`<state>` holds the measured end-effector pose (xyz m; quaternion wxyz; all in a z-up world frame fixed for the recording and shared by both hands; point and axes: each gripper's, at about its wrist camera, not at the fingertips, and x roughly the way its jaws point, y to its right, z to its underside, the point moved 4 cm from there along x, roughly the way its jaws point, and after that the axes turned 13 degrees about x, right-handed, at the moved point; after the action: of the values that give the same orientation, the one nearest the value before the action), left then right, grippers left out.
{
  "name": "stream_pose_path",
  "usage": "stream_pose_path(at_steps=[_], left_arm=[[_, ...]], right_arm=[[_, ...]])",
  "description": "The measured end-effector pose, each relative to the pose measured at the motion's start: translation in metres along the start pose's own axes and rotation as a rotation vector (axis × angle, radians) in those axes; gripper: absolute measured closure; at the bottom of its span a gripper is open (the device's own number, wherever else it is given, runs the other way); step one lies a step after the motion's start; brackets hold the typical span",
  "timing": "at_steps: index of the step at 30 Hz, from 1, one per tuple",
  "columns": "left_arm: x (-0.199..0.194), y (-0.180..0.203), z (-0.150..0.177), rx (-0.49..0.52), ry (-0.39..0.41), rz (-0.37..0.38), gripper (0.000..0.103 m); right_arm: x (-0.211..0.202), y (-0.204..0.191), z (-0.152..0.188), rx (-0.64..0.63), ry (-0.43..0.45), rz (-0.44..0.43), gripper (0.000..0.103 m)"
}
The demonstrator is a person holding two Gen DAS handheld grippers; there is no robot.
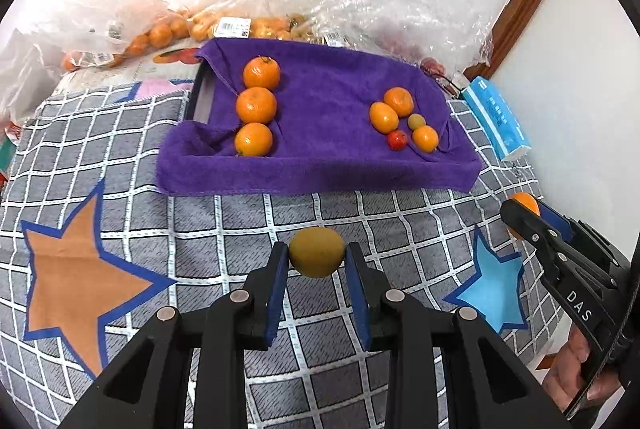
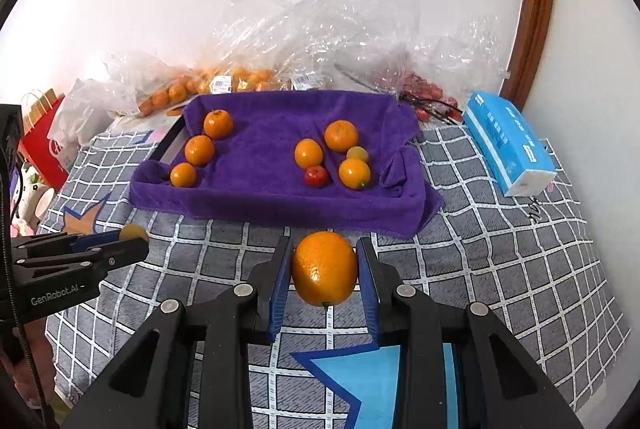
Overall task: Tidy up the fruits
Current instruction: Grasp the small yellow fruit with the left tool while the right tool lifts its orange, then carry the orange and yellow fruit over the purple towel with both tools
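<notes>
My left gripper (image 1: 317, 257) is shut on a small yellow-green fruit (image 1: 317, 252), held above the checked cloth in front of the tray. My right gripper (image 2: 325, 271) is shut on an orange (image 2: 324, 268), also in front of the tray. The tray, lined with a purple towel (image 1: 320, 165), holds three oranges in a row at its left (image 1: 256, 105) and a mixed cluster at its right (image 1: 404, 119): oranges, a small red fruit (image 2: 316, 176) and a small yellow-green one (image 2: 357, 153). Each gripper shows in the other's view: the right one (image 1: 524, 219), the left one (image 2: 134, 241).
Clear plastic bags with oranges (image 1: 168, 33) and red fruit (image 2: 424, 91) lie behind the tray against the wall. A blue tissue pack (image 2: 508, 141) lies right of the tray. A red paper bag (image 2: 42, 141) stands at the far left. A checked cloth (image 1: 200, 221) covers the table.
</notes>
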<state>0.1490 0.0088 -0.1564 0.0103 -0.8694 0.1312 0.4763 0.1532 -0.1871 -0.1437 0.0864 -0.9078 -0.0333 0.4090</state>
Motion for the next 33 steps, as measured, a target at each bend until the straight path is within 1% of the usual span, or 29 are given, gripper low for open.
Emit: stream_pose_path(at_steps=[5, 14, 24, 33], left_arm=[[-0.018, -0.001, -0.004, 0.000, 0.029, -0.005, 0.075], [-0.048, 0.002, -0.017, 0.028, 0.088, -0.029, 0.075], [-0.070, -0.002, -0.031, 0.028, 0.136, -0.047, 0.075], [-0.078, -0.001, -0.042, 0.038, 0.160, -0.057, 0.075]], right_arm=[[-0.009, -0.004, -0.007, 0.006, 0.013, 0.005, 0.071], [-0.025, -0.014, -0.023, 0.015, 0.053, -0.010, 0.071], [-0.038, -0.019, -0.041, 0.019, 0.099, -0.020, 0.071], [-0.046, -0.019, -0.058, 0.019, 0.136, -0.030, 0.071]])
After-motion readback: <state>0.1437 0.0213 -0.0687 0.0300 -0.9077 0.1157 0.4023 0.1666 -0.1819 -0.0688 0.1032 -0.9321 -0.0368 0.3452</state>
